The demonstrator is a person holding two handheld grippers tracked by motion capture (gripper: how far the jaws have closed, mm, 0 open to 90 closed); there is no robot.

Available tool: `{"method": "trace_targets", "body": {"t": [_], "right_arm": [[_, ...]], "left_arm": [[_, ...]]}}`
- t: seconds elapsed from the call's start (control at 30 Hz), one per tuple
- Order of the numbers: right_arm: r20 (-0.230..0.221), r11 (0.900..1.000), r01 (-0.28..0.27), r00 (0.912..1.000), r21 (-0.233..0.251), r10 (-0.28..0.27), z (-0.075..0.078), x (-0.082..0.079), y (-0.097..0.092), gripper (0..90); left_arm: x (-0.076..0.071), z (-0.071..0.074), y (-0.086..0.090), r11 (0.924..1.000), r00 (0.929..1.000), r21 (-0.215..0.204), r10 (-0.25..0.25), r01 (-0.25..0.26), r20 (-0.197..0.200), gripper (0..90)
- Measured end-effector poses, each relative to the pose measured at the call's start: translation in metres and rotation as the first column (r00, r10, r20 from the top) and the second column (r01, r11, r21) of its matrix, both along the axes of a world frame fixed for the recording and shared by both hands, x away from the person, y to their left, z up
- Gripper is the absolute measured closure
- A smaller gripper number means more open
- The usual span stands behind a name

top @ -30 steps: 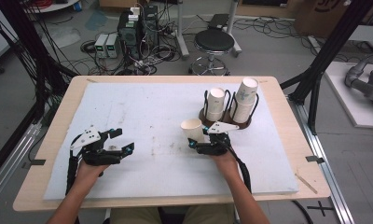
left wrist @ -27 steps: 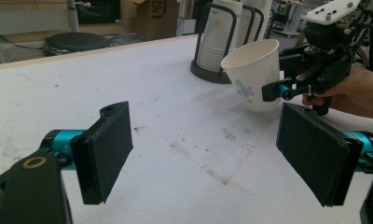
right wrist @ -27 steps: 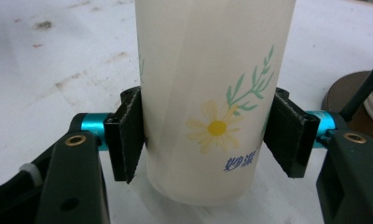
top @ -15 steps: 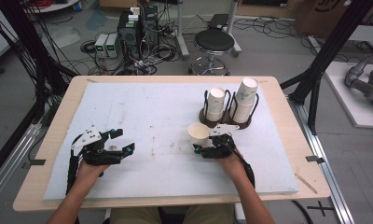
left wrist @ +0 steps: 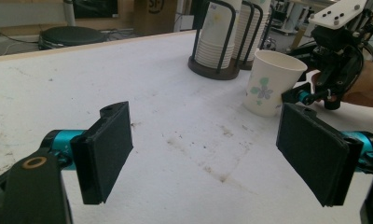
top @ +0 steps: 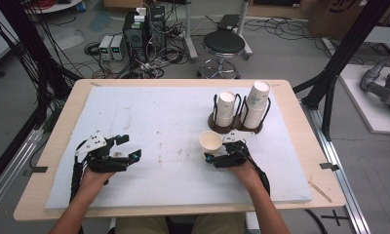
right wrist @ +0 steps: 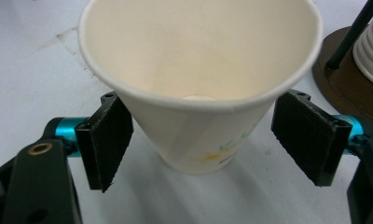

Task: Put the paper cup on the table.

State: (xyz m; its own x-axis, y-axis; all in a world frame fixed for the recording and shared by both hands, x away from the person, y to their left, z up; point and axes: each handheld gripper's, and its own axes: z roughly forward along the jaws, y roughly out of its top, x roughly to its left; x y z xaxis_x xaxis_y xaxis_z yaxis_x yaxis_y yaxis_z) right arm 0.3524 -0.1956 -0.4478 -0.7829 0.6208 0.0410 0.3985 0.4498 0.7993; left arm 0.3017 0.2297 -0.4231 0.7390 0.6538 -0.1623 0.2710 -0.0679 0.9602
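A white paper cup (top: 210,141) with a flower print stands upright on the white mat (top: 159,117). My right gripper (top: 214,151) is around it, and its jaws have just been opening. In the right gripper view the cup (right wrist: 201,93) sits between the two black pads (right wrist: 111,140), with a gap on each side, so nothing presses on it. My left gripper (top: 129,147) rests low over the mat at the front left. It is open and empty (left wrist: 208,154), and looks toward the cup (left wrist: 268,84) and the right gripper (left wrist: 310,93).
A dark wire holder (top: 232,124) with two stacks of paper cups (top: 256,102) stands just behind the single cup. Its base (right wrist: 343,79) lies close to the right jaw. The mat covers most of the wooden table (top: 300,146). A stool and cables are on the floor beyond.
The cup was tilted in the right gripper's grip, then came down upright on the mat. The right jaws have spread apart and let it go. The left gripper has not moved.
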Motion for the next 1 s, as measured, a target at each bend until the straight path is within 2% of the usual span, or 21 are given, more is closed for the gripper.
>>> {"method": "trace_targets", "body": {"t": [0.23,0.37,0.47,0.7,0.83,1.0], "right_arm": [[-0.011,0.9996,0.0,0.9999,-0.027,0.0,0.004,-0.013,-0.015,20.0],[0.013,0.9998,0.02,0.9997,0.004,-0.02,0.01,-0.024,-0.033,20.0],[0.041,0.9979,0.052,0.9977,0.039,-0.054,0.017,-0.034,-0.049,20.1],[0.108,0.9859,0.123,0.9848,0.114,-0.135,0.031,-0.057,-0.079,20.1],[0.116,0.9801,0.144,0.9802,0.137,-0.16,0.031,-0.067,-0.089,20.0],[0.123,0.9737,0.162,0.9754,0.161,-0.183,0.036,-0.072,-0.094,20.0]], "left_arm": [[0.001,0.0,0.002,0.9999,0.9999,-0.01,0.013,-0.013,-0.001,17.7],[0.001,0.001,0.004,0.9994,0.9998,-0.028,0.018,-0.018,-0.002,17.5],[0.0,0.003,0.004,0.9992,0.9998,-0.035,0.021,-0.021,0.002,17.5],[-0.003,0.005,0.007,0.9985,0.9995,-0.046,0.03,-0.029,0.012,17.5],[-0.004,0.006,0.009,0.998,0.9989,-0.05,0.041,-0.039,0.022,17.5],[-0.007,0.007,0.007,0.9984,0.9988,-0.041,0.04,-0.039,0.03,17.6]]}}
